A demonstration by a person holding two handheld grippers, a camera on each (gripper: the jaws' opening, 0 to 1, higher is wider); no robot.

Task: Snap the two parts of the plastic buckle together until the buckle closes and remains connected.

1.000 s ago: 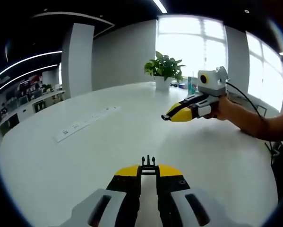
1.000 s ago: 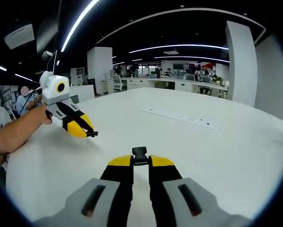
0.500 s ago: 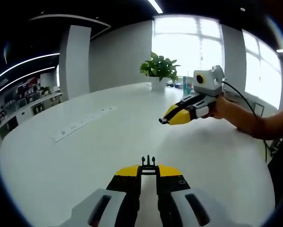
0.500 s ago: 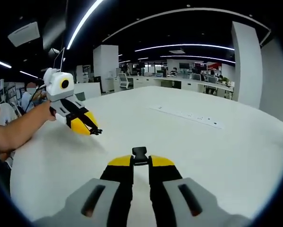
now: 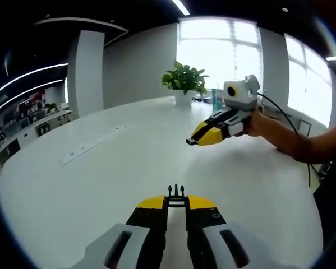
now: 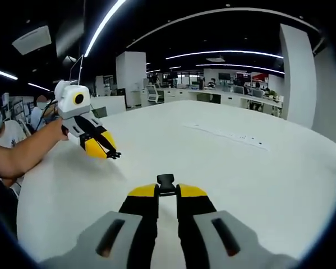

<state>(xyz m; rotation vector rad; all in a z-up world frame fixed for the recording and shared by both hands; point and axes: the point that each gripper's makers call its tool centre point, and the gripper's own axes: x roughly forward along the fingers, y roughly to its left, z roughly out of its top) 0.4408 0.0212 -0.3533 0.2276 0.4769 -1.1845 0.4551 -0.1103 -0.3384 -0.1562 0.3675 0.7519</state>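
Your left tool [image 5: 176, 203] is clenched on the pronged buckle half [image 5: 176, 193] at its tips; your right tool [image 6: 166, 190] grips the socket half [image 6: 166, 181], both above the tabletop [image 5: 100, 179], well apart.

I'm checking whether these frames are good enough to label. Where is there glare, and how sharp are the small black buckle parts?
Left gripper view: the bright windows are blown out behind the green potted plant; the pronged black buckle part in the left gripper is small but crisp. Right gripper view: evenly lit, ceiling strip light bright, blocky black buckle part in the right gripper sharp.
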